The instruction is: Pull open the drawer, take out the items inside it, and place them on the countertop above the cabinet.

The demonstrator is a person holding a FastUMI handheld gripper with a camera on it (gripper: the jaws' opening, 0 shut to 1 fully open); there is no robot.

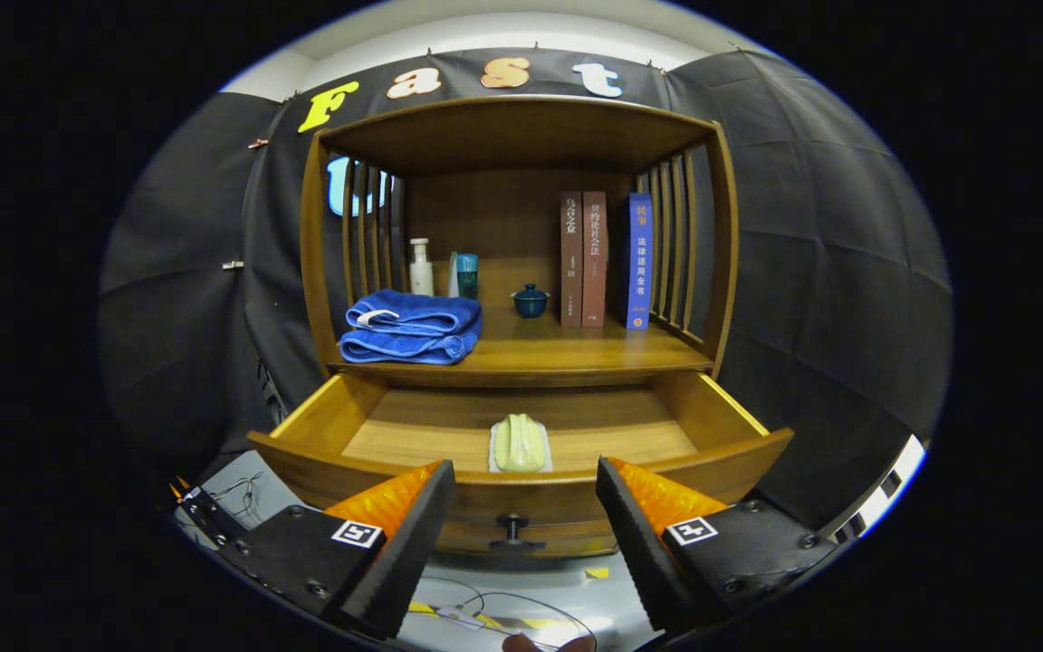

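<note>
Gripper view: tool spread apart, pale green item in open drawer just beyond.

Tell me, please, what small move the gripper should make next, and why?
Probably move forward and down over the drawer front toward the pale green item: the drawer is already open, the item lies inside, and the gripper is open, holding nothing, with its knob between the fingers.

The leftmost book reads 乌合之众; the other spines are illegible.
</note>
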